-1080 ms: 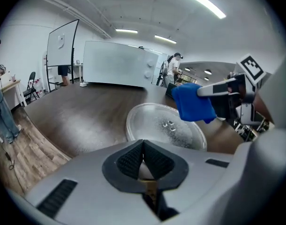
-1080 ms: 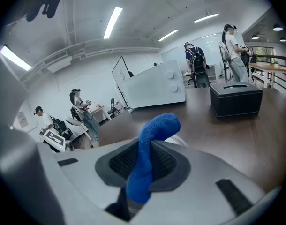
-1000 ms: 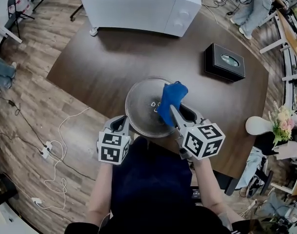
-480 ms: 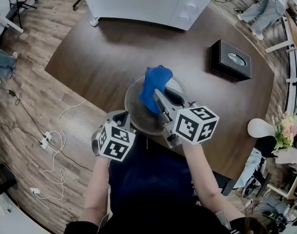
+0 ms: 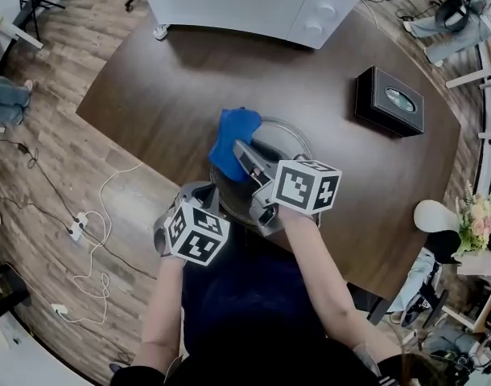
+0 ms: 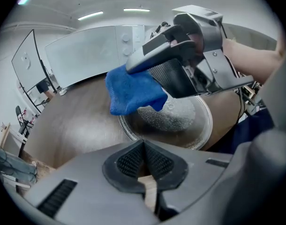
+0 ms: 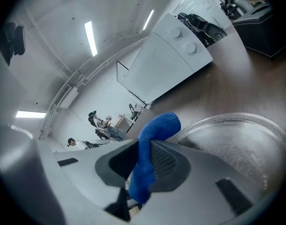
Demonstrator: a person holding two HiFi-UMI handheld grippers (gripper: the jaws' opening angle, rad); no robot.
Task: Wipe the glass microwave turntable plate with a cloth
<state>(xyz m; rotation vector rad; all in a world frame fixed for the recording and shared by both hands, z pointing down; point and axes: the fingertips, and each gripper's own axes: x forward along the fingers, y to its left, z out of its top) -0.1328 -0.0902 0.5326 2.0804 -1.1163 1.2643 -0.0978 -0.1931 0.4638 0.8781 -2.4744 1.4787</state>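
Since 1 second before, the blue cloth (image 5: pixel 232 139) had swept from the right side of the glass turntable plate (image 5: pixel 300 149) to its far-left rim, carried by the right gripper (image 5: pixel 245 158). The plate lay flat on the dark round table (image 5: pixel 149 95), near the person's edge and in front of the white microwave (image 5: pixel 245 2).

The right gripper's 2 jaws were clamped on a fold of the cloth, which bulged out past the tips and trailed below them. The left gripper (image 5: pixel 199 198) sat at the plate's near-left edge, its jaws drawn together with nothing visible between them.

With the plate apparently unheld, a firm stroke could push it sliding across the table. The cloth, already overhanging the rim, might run off the glass altogether.

The plate looked clear and round, with a raised rim and a pebbled, speckled centre.
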